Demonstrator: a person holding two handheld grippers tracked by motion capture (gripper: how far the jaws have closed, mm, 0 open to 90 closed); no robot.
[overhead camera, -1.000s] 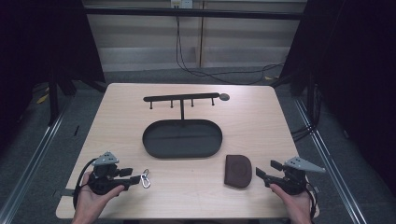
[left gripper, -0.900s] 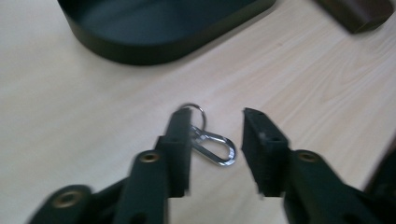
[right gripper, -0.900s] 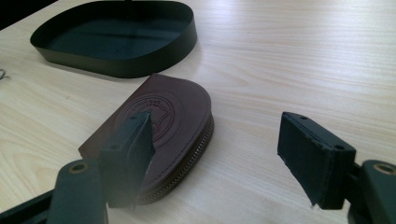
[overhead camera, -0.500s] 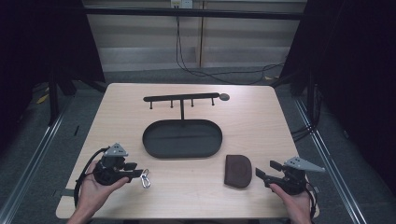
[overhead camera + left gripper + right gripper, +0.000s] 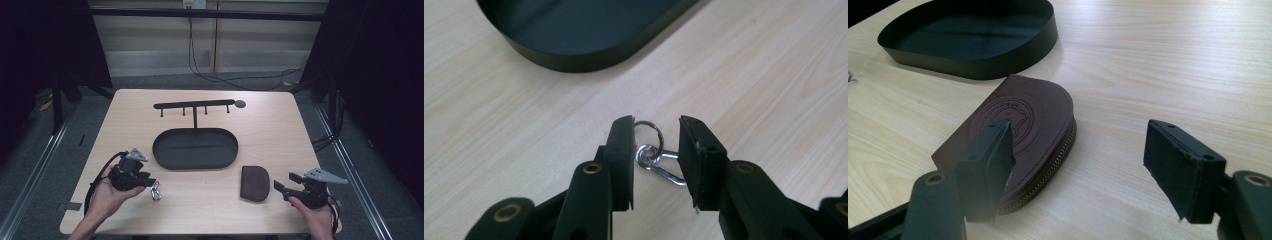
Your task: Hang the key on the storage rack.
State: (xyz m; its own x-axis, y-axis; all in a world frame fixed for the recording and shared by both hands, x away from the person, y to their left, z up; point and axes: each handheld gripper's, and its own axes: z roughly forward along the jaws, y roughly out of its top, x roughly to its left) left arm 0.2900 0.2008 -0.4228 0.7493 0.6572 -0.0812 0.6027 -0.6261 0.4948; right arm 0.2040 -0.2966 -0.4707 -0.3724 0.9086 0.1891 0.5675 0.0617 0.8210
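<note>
On the table [image 5: 280, 135], a small metal key ring with clip [image 5: 655, 152] lies between the closing, not yet touching jaws of the left hand-held gripper [image 5: 655, 150]. Likely light, stiff and slippery; best pinched across its loop

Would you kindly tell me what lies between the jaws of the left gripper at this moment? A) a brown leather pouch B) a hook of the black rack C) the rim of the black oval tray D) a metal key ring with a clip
D: in the left gripper view, the silver key ring with its clip lies on the table between the jaws of the left gripper; the pads do not yet press on it.
</note>
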